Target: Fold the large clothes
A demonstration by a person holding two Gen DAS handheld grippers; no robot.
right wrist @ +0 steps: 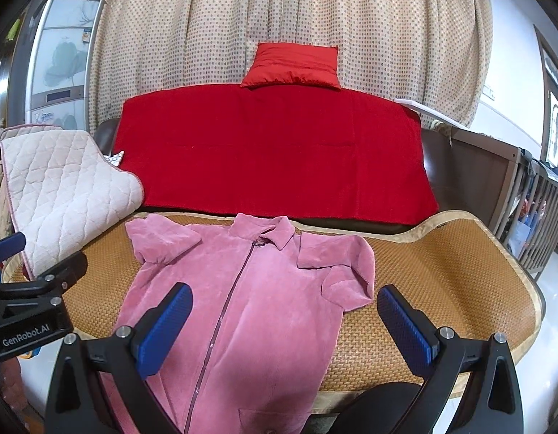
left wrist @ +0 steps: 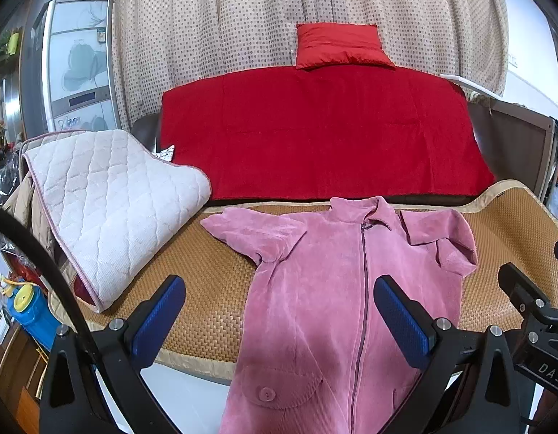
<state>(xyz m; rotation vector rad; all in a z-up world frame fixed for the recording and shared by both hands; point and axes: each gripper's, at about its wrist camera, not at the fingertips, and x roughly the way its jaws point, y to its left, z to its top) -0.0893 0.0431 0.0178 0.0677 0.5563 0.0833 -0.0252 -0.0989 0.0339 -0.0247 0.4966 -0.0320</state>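
Note:
A pink corduroy zip jacket [left wrist: 315, 289] lies face up on a woven mat [left wrist: 206, 282], collar away from me, both sleeves folded in over the shoulders, its hem hanging over the near edge. It also shows in the right wrist view [right wrist: 250, 296]. My left gripper [left wrist: 279, 296] is open and empty, hovering above the jacket's lower left front. My right gripper [right wrist: 284, 307] is open and empty, hovering above the jacket's right side. The right gripper shows at the right edge of the left wrist view [left wrist: 532, 300].
A folded white quilted pad [left wrist: 109, 202] lies on the mat's left part. A red blanket [left wrist: 322, 133] and red pillow [left wrist: 340, 47] lie behind. The mat [right wrist: 441, 271] has bare room on the right. Dotted curtains hang at the back; a wooden crib rail [right wrist: 543, 209] stands at right.

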